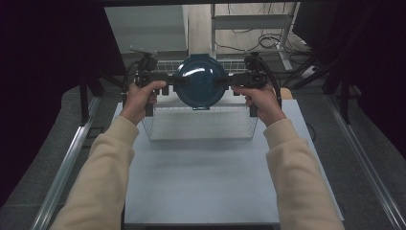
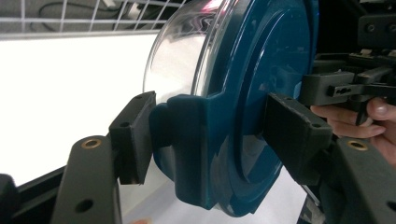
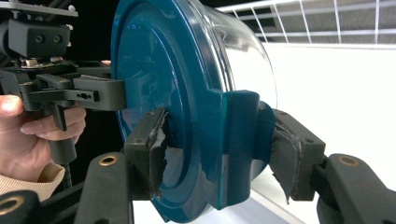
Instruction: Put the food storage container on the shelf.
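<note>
Blue-lidded container [image 1: 200,81] clamped between left tool [image 1: 171,82] and right tool [image 1: 229,80].

Pale, flat table [image 1: 201,187]. Directly on it, toward its far edge, a wire basket [image 1: 201,125].

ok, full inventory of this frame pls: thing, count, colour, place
round clear container with dark teal lid: 1, clear body with teal lid and side clasps, held on edge between both grippers above the basket
wire basket: 1, white, far middle of the table
flat table top: 1, pale grey-white, centre
metal shelf frame: 1, light grey, behind the table
floor cables: several, dark, back right
left gripper: 1, black, at the lid's left clasp; rear pad looks slightly off it
right gripper: 1, black, clamped on the right clasp
sleeves: 2, cream, entering from the bottom
</note>
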### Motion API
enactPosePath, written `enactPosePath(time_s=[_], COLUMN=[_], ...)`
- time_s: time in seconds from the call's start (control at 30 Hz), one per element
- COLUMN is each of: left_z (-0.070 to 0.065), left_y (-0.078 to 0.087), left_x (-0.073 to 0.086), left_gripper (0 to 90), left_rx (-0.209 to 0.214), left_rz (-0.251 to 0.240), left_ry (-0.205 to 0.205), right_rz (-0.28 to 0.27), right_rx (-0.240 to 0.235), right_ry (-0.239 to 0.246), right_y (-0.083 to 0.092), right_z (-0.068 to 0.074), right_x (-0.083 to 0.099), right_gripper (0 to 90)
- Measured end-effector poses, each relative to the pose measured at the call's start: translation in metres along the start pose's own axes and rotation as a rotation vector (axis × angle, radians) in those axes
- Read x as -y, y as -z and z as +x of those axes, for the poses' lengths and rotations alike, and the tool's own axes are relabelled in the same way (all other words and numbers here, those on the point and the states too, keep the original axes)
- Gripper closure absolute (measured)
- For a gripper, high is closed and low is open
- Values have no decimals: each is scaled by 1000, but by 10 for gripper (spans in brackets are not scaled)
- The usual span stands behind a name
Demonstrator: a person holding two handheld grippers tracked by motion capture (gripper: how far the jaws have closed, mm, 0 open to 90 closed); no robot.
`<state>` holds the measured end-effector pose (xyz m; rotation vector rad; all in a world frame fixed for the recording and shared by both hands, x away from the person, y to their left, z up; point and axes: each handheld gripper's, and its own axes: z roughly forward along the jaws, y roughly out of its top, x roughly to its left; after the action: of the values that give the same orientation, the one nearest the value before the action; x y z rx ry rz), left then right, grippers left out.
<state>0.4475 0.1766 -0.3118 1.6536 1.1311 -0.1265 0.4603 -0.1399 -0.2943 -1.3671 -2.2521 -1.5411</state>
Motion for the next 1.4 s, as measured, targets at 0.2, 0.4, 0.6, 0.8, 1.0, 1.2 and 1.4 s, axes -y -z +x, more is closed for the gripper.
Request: enactPosePath(time_s=[0.2, 0.4, 0.6, 0.8, 1.0, 1.2, 1.4], left_z=[7, 16, 27, 36, 38, 36, 28], left_y=[-5, -12, -21, -28, -31, -31, -22], left_x=[-4, -6, -9, -9, -7, -7, -7], left_gripper=[365, 348, 336, 324, 318, 305, 206], left_rx=[9, 20, 42, 51, 58, 43, -69], left_rz=[-28, -37, -51, -59, -63, -69, -105], left_ry=[41, 83, 148, 197, 206, 189, 115], right_rz=[-22, -36, -43, -58, -76, -74, -71], right_rx=[-16, -25, -26, -46, -66, -39, 65], right_ry=[-59, -120, -210, -311, -352, -321, -212], right_y=[-5, -9, -14, -21, -24, -24, -19], right_z=[-8, -17, -25, -39, -46, -41, -30], right_x=[-2, -4, -6, -5, -2, -1, -1], right_gripper=[406, 393, 378, 362, 353, 312, 193])
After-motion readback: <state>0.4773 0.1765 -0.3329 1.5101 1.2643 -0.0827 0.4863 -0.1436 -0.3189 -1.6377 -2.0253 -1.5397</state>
